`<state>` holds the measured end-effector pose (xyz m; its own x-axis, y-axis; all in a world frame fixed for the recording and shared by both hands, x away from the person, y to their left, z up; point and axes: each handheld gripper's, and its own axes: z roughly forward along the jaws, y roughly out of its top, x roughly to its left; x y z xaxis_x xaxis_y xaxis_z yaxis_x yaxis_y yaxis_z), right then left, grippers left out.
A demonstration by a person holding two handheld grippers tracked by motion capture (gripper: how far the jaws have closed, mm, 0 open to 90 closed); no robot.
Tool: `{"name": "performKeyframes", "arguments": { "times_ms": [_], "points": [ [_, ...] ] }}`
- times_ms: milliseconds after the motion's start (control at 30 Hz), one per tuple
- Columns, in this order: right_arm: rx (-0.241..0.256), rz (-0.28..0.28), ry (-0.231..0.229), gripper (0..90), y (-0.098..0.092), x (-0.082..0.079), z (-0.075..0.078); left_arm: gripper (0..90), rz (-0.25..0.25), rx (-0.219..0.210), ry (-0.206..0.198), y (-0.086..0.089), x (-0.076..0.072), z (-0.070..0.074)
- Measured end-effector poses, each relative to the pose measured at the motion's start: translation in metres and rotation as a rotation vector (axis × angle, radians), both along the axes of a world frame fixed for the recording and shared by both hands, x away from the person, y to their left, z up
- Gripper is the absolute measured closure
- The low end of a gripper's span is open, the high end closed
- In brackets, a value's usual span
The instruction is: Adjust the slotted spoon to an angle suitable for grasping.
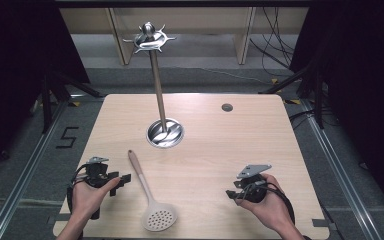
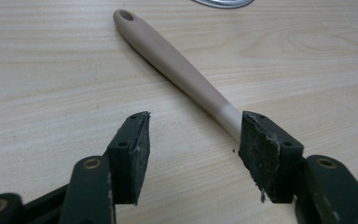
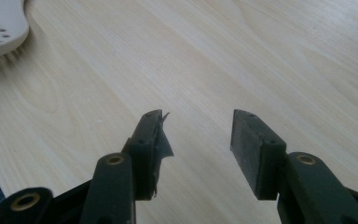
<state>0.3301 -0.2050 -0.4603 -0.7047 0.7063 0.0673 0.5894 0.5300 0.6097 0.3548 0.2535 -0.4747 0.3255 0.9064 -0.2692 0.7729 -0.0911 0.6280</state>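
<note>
Lying just ahead of the left gripper (image 2: 193,135), the slotted spoon (image 2: 177,70) touches its right-hand pad. Both grippers' jaws gape; the right gripper (image 3: 196,133) hovers over bare table (image 3: 261,56)

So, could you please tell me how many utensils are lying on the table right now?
1: a slotted spatula lies flat on the table between the two grippers, nearer the left gripper, its perforated head toward the person. The utensil stand holds none on its hooks.
</note>
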Motion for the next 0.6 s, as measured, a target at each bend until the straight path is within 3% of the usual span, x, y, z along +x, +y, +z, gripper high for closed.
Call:
{"name": "performKeyframes", "arguments": {
  "times_ms": [333, 400, 433, 467, 600],
  "points": [
    [0.024, -0.037, 0.005, 53.7, -0.002, 0.001, 0.001, 35.6, -0.013, 0.012, 0.019, -0.015, 0.01, 0.007],
    [0.032, -0.044, 0.005, 53.7, -0.003, 0.001, 0.0, 35.3, 0.0, 0.009, 0.031, -0.018, 0.012, 0.007],
    [0.04, -0.048, -0.019, 53.7, -0.004, 0.001, -0.002, 35.3, 0.003, 0.007, 0.034, -0.018, 0.013, 0.007],
    [0.045, -0.053, 0.0, 53.8, -0.004, 0.001, 0.0, 35.4, 0.008, 0.007, 0.044, -0.018, 0.014, 0.008],
    [0.041, -0.049, -0.009, 53.8, -0.008, 0.002, -0.001, 35.4, 0.032, 0.001, 0.063, -0.022, 0.019, 0.008]
  ]
}}
